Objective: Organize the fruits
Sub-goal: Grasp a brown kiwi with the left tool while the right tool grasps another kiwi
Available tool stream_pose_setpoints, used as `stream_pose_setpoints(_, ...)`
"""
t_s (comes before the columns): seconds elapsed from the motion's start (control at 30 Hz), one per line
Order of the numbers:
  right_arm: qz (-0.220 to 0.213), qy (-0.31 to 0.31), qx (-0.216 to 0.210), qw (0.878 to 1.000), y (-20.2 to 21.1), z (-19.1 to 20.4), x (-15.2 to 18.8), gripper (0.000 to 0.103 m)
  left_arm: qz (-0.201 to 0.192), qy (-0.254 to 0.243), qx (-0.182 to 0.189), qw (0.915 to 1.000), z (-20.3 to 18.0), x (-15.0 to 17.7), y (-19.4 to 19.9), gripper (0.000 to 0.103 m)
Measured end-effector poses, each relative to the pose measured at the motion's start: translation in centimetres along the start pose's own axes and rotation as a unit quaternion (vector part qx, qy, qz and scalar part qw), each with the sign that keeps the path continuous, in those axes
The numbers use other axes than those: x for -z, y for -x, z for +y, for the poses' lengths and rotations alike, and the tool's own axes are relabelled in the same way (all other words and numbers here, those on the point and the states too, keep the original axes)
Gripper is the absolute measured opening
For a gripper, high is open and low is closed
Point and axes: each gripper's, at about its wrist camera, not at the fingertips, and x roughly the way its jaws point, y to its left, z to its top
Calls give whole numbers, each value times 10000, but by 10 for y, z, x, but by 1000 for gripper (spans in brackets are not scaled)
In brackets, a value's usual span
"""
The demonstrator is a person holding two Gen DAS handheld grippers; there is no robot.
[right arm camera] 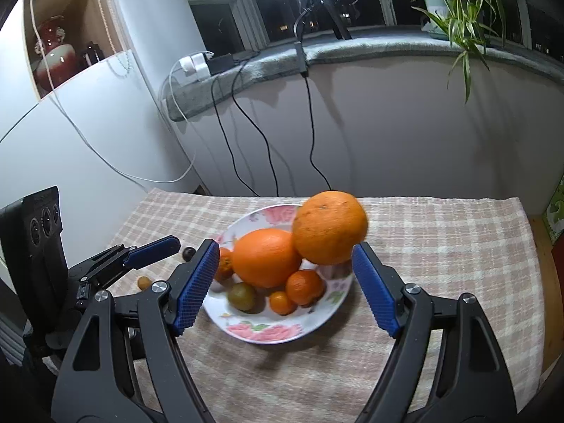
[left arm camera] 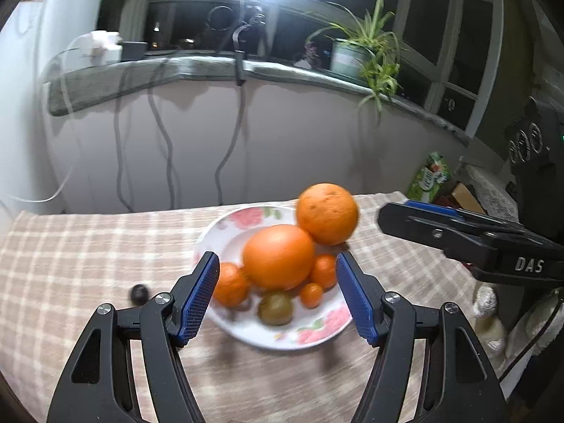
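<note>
A flowered plate [left arm camera: 317, 331] [right arm camera: 264, 333] on the checked cloth holds a big orange [left arm camera: 278, 257] [right arm camera: 266, 257], small tangerines [left arm camera: 229, 283] and a greenish fruit [left arm camera: 276, 307] [right arm camera: 241, 296]. A second big orange [left arm camera: 327, 213] [right arm camera: 329, 227] sits at the plate's far right rim, against the first. My left gripper [left arm camera: 276, 259] [right arm camera: 169, 246] is open in front of the plate, pads clear of the fruit. My right gripper [right arm camera: 285, 246] [left arm camera: 387, 215] is open too, touching nothing. On the cloth left of the plate lie a dark small fruit [left arm camera: 140, 293] [right arm camera: 188, 253] and a tiny orange one [right arm camera: 142, 282].
A grey window sill [left arm camera: 148, 74] runs behind the table, with a potted plant [left arm camera: 356, 56] and cables hanging down the wall. A green carton [left arm camera: 428, 178] stands past the table's right end. A white cabinet [right arm camera: 88, 123] stands at the left.
</note>
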Motion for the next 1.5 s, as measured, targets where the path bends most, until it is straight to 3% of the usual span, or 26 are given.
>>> stream_pose_setpoints(0.3, -35, 529, -59, 9986, -4, 44, 20, 80, -20, 342, -449, 9984, 53, 28, 30, 68)
stream_pose_setpoints(0.47, 304, 826, -360, 9955, -17, 70, 38, 80, 96, 701, -672, 9952, 84, 54, 43, 64)
stream_pose_setpoints(0.73, 907, 1158, -831, 9856, -50, 108, 61, 54, 327, 1043, -971, 9893, 121, 80, 50, 47)
stream_pose_setpoints(0.93, 1230, 1255, -1082, 9785, -75, 132, 74, 46, 319, 1295, -938, 9866, 141, 87, 54, 41)
stream_pose_setpoints(1.2, 1358, 1004, -703, 9831, -103, 141, 75, 39, 428, 1364, -803, 9865, 152, 93, 50, 34)
stream_pose_setpoints(1.3, 1417, 865, -953, 9815, -106, 141, 77, 39, 439, 1323, -741, 9875, 153, 94, 51, 33)
stream_pose_setpoints(1.5, 1545, 1257, -1113, 9736, -118, 165, 83, 39, 586, 1318, -590, 9878, 160, 93, 45, 33)
